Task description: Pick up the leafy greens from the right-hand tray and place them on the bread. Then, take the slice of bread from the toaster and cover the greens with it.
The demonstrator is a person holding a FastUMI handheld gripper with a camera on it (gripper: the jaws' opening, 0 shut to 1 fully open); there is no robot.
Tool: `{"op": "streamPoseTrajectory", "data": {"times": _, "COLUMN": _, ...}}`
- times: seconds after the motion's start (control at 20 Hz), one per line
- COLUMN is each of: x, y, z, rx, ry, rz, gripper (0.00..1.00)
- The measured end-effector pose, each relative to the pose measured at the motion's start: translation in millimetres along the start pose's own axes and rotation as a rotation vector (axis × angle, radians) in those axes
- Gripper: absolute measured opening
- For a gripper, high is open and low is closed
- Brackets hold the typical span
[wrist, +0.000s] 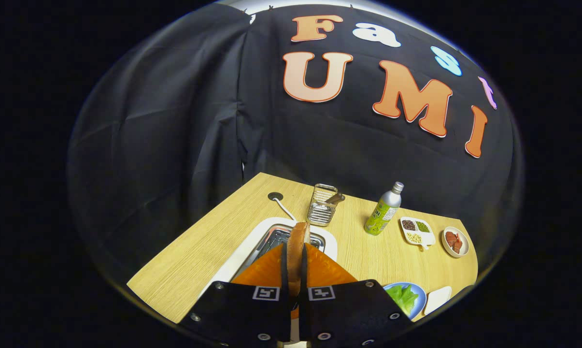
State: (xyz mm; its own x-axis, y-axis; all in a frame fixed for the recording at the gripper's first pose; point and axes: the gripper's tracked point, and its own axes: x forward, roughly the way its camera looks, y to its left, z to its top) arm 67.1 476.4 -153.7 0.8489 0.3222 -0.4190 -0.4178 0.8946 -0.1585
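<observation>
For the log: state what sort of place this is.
Likely a staged kitchen booth: wooden table, toaster, blue plate of greens and bottle. The gripper is shut on a bread slice.

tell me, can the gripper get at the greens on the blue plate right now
Probably not as things stand: the gripper is shut on the bread slice over the toaster, so the greens beside it are open but unreachable until it lets go.

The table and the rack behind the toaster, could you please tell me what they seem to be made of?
Table: pale wood or wood-look laminate, matte, with fine straight grain lines. Rack: bare metal wire, shiny, with thin silvery bars that catch the light. The gripper is shut on the bread slice.
</observation>
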Motion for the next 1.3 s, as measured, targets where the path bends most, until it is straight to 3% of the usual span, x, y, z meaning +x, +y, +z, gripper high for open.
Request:
{"op": "streamPoseTrajectory", "data": {"times": 0.8, "x": -46, "y": -34, "z": 74, "rx": 0.059, "ry": -0.112, "rz": 0.035, "gripper": 0.07}}
{"op": "streamPoseTrajectory", "data": {"times": 1.3, "x": -62, "y": -106, "z": 40, "rx": 0.08, "ry": -0.088, "rz": -0.05, "gripper": 0.07}}
